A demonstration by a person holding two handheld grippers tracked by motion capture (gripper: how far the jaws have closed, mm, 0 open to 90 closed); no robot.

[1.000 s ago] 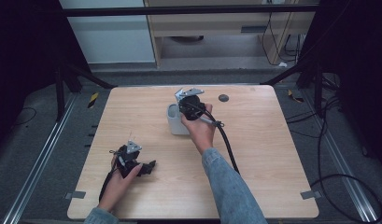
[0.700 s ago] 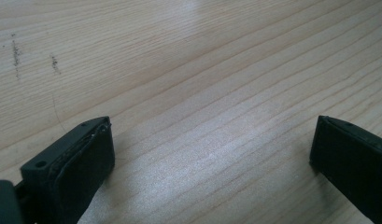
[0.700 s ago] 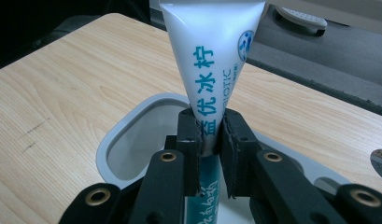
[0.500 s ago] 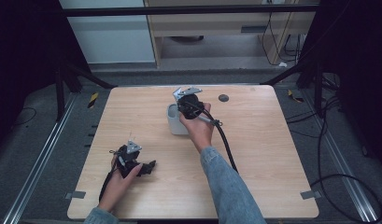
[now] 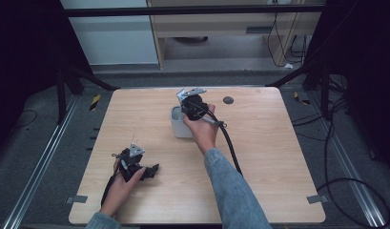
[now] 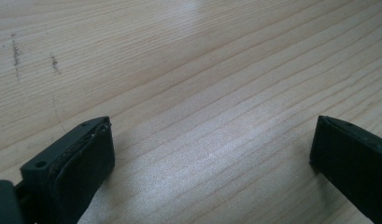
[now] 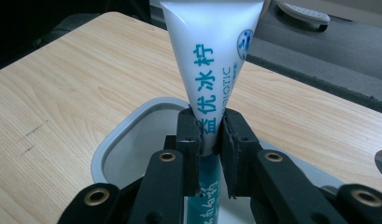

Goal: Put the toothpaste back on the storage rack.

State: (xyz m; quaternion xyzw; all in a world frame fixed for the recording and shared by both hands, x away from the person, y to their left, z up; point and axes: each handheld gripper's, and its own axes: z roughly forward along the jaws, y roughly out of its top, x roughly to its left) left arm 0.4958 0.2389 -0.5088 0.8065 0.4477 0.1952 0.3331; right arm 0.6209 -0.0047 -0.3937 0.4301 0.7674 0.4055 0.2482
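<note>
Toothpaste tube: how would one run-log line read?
right tool: shut on toothpaste tube | over white cup | left tool: open, idle

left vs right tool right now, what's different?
The left tool is open with nothing between its jaws; the right tool is shut on a white tube with blue print. Left sits low over bare wooden table; right is above a pale grey cup. Both are black, hand-held.

pale matt wood table [image 5: 278, 157], glossy white plastic tube [image 7: 212, 56], smooth grey cup [image 7: 128, 140]
</note>
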